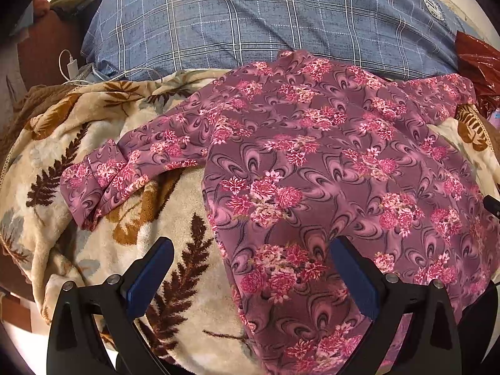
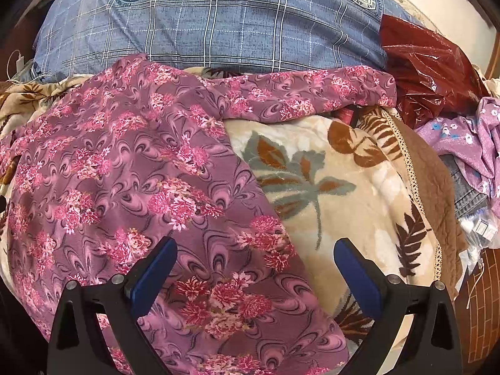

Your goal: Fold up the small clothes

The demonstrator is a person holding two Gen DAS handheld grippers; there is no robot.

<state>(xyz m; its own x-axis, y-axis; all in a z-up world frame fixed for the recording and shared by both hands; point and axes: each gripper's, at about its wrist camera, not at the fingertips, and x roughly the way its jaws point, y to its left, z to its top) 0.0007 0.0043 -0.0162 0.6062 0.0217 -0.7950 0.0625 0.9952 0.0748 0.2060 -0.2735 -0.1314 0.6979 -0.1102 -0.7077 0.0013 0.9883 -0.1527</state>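
A mauve long-sleeved top with pink flowers (image 1: pixel 312 162) lies spread flat on a cream leaf-print blanket (image 1: pixel 103 206). Its left sleeve (image 1: pixel 118 168) reaches out to the left. In the right wrist view the top (image 2: pixel 125 181) fills the left half and its right sleeve (image 2: pixel 300 93) stretches to the right. My left gripper (image 1: pixel 251 250) is open and empty over the top's lower left edge. My right gripper (image 2: pixel 255 250) is open and empty over the top's lower right edge.
A blue plaid pillow (image 1: pixel 265 25) lies behind the top. A white charger and cable (image 1: pixel 73 67) sit at the far left. A dark red plastic bag (image 2: pixel 428 65) and a heap of lilac floral clothes (image 2: pixel 468 143) lie at the right.
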